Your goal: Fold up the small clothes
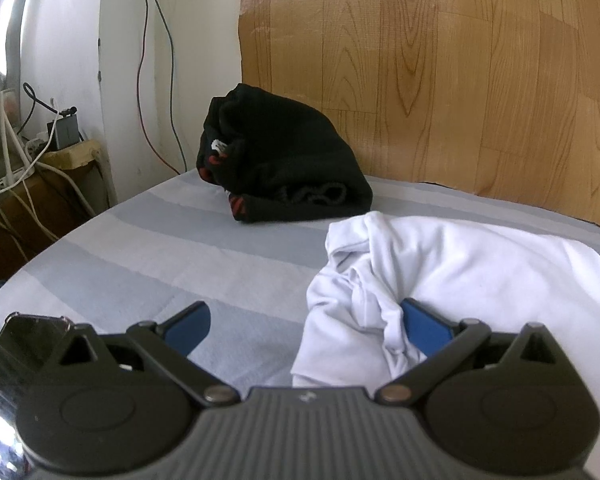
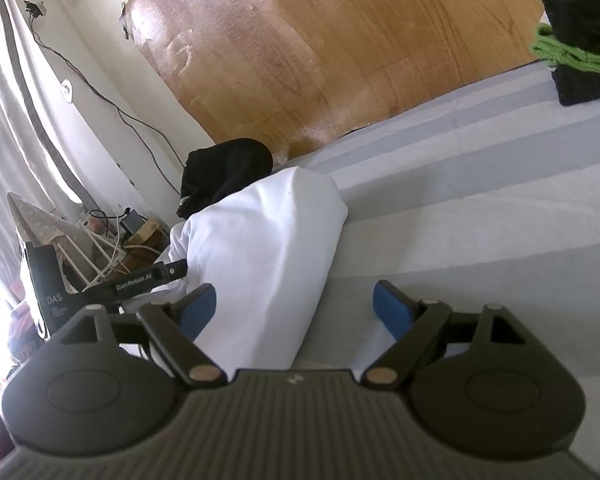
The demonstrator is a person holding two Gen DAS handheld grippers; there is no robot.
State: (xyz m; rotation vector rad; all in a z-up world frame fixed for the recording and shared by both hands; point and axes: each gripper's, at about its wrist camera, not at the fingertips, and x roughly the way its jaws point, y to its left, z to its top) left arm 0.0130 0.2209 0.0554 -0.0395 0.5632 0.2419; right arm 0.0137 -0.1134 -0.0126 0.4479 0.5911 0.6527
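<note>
One striped grey-blue bedsheet [image 1: 148, 248] carries a rumpled white cotton garment [image 1: 460, 272] at 3 o'clock, a black bundle [image 1: 284, 160] at 12. Left gripper [image 1: 306, 322] and right gripper [image 2: 294, 304] gape, each straddling white folds.

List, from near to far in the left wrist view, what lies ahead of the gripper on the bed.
left gripper → white garment → black garment → wood-pattern panel
</note>
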